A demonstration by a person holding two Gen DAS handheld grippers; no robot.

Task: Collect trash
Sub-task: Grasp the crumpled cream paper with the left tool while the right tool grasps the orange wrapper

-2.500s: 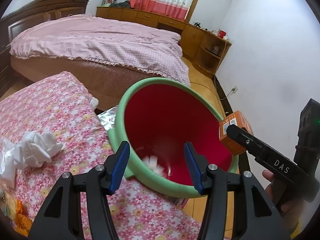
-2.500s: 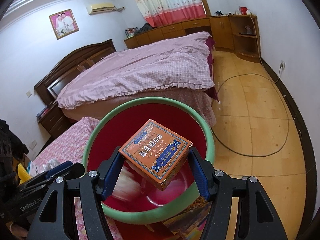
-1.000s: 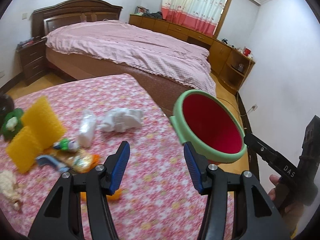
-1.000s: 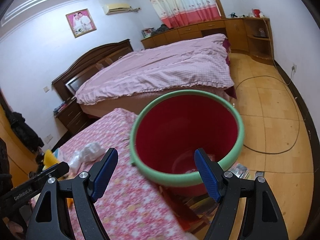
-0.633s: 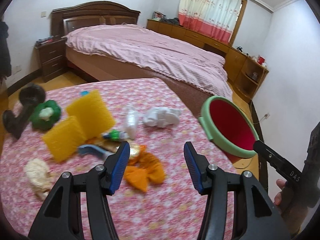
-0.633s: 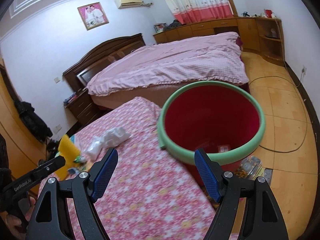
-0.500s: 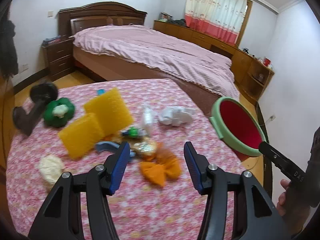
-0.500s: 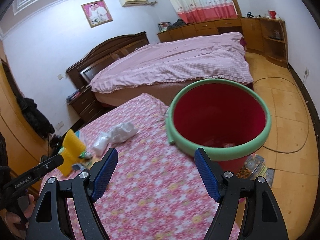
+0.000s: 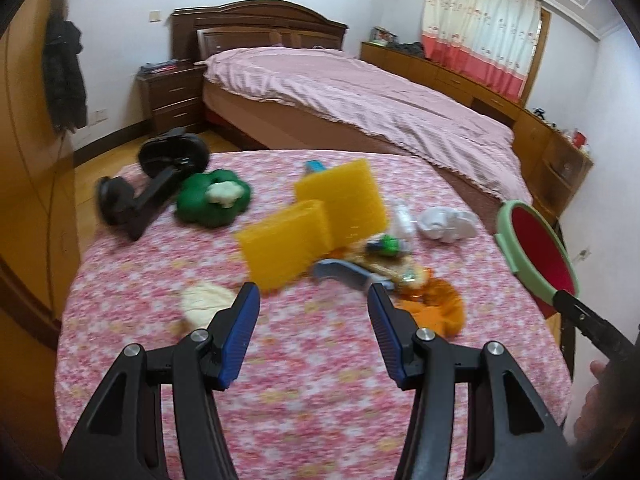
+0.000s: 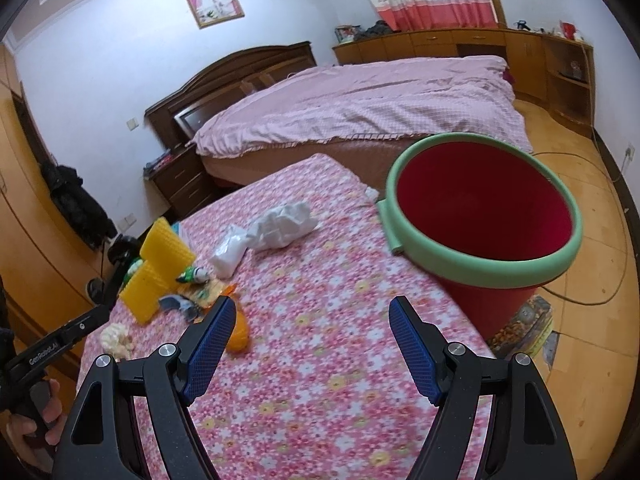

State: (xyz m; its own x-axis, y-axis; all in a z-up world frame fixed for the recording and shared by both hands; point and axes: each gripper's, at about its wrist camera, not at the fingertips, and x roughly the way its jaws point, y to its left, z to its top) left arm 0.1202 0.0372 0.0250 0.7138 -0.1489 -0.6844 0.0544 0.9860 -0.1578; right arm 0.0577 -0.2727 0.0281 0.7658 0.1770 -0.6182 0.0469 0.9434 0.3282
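A red bin with a green rim (image 10: 480, 216) stands off the right end of the pink flowered table (image 10: 320, 360); the left wrist view has the bin (image 9: 536, 248) at far right. Litter lies mid-table: crumpled white paper (image 9: 448, 224), a clear wrapper (image 9: 402, 216), a small green-capped bottle (image 9: 386, 245), orange wrappers (image 9: 436, 308), a blue-grey piece (image 9: 344, 274). My left gripper (image 9: 314, 312) is open and holds nothing, just short of the pile. My right gripper (image 10: 312, 328) is open over bare cloth, the crumpled paper (image 10: 284, 222) ahead of it.
Two yellow sponges (image 9: 316, 220), a green plush (image 9: 214, 200), a black stand (image 9: 152, 184) and a cream lump (image 9: 206, 300) lie on the table's left part. A pink bed (image 9: 360, 100) stands behind. The other tool (image 10: 52, 348) and a hand show at lower left.
Both grippers swung left, away from the bin and toward the litter pile. The right gripper let go of the orange box over the bin earlier and is now empty.
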